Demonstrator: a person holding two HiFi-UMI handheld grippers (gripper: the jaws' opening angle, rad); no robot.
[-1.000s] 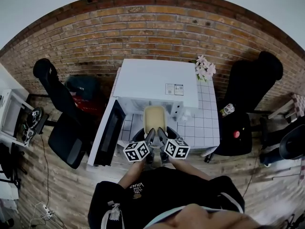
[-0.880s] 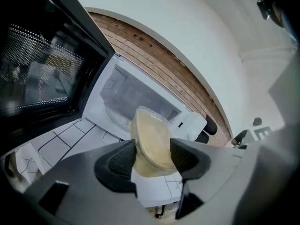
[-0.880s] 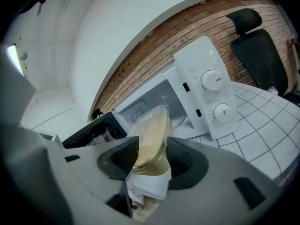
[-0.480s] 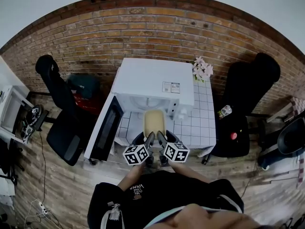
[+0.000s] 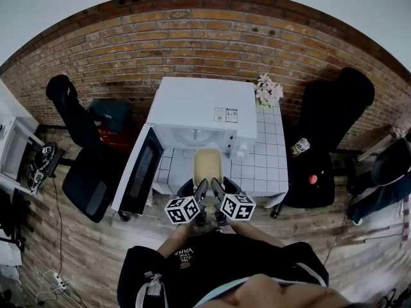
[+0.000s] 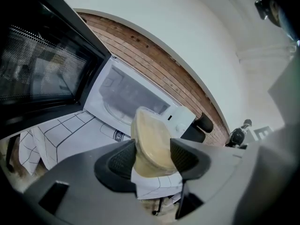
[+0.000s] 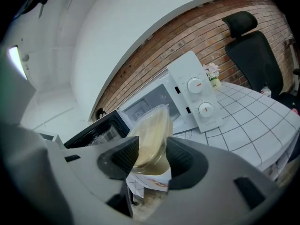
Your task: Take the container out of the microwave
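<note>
You have the container [image 5: 207, 165] out of the microwave [image 5: 205, 108] now. It is just in front of the open mouth, over the white tiled desk [image 5: 270, 167], and you hold it at its near end. The left gripper [image 6: 152, 161] has its jaws pressed on the tub's two sides, and the right gripper [image 7: 151, 161] has its jaws pressed on it the same way, so both grip one tub side by side. The tub is clear plastic with a lid on top. It is nearly full of something pale yellow, and I cannot tell what food it is. The microwave looks empty inside, and its door [image 5: 142, 179] hangs wide open on your left. From the gripper views the tub looks tipped a little, and I cannot tell if its bottom touches the desk. The taking-out step looks almost done — what is left, I think, is to put the tub down. Pick a bare spot on the desk near you, make the tub flat, and lower it slowly with both hands moving together. Let both pairs of jaws go only when it sits flat — if one side drops first, the soft tub may bend or tip.
</note>
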